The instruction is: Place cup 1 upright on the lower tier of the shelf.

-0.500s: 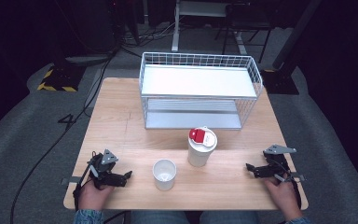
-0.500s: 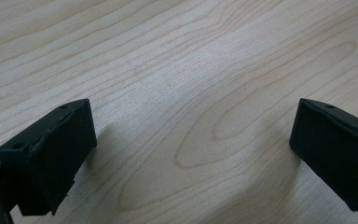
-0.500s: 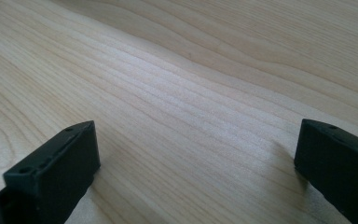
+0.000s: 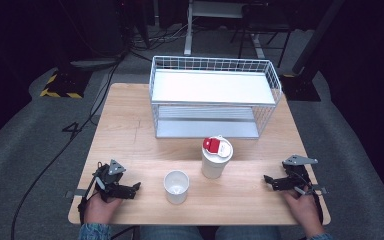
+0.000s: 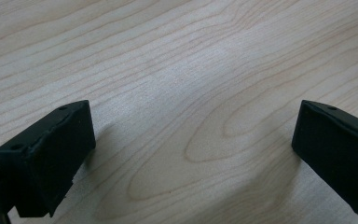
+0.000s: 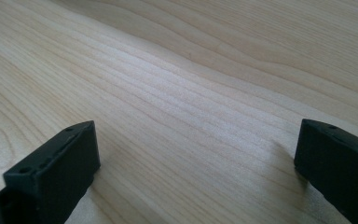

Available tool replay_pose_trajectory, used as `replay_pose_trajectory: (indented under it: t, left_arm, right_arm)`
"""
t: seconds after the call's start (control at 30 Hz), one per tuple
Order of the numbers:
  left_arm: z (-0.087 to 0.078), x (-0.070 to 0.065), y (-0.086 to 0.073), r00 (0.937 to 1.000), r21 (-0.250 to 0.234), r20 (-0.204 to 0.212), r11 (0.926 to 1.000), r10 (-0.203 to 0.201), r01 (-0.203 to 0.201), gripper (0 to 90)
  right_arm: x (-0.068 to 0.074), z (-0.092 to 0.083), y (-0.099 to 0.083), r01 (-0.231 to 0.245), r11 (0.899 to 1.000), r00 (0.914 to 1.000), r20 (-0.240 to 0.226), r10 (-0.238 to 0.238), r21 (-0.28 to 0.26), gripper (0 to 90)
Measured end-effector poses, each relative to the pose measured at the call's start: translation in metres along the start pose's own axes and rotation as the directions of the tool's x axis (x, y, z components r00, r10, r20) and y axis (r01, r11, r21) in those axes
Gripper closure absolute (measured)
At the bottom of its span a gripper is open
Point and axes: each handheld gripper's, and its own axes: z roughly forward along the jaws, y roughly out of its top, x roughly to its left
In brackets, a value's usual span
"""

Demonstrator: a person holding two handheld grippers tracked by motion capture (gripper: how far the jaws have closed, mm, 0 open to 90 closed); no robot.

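**Both grippers low at the near corners, cups between them**

On the wooden table [image 4: 130, 125] my left gripper [image 4: 132, 189] sits at the near left corner and my right gripper [image 4: 269, 179] at the near right, each pointing inward. Both have their jaws spread wide apart with nothing between them; bare wood grain runs under them in each gripper view. Between my hands stands a small open white cup [image 4: 176, 186], and just beyond it to the right a taller white cup with a red-and-white lid [image 4: 216, 157]. Behind those, a white wire rack [image 4: 215, 97] with two shelves spans the far half of the table. A black cable [image 4: 55, 155] trails off across the grey floor to my left.
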Motion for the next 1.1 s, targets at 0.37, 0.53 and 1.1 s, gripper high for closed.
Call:
replay_pose_trajectory:
  t: [0.37, 0.53, 1.1]
  left_arm:
    - [-0.016, -0.003, 0.004, 1.0000, -0.099, 0.002, 0.9951, 0.002, -0.002, 0.0]
    - [-0.020, -0.006, 0.006, 0.9999, -0.133, 0.015, 0.9911, 0.008, -0.006, 0.0]
    - [-0.042, -0.032, 0.012, 0.9971, -0.282, 0.071, 0.9595, 0.027, -0.006, 0.0]
  right_arm:
    - [0.000, 0.000, 0.000, 0.001, 1.000, 1.0000, 0.000, -0.001, 0.000, 0.2]
    - [0.000, 0.000, 0.000, 0.000, 1.000, 1.0000, 0.000, 0.000, 0.000, 0.2]
    - [0.000, 0.000, 0.000, 0.001, 1.000, 1.0000, 0.000, -0.001, 0.000, 0.2]
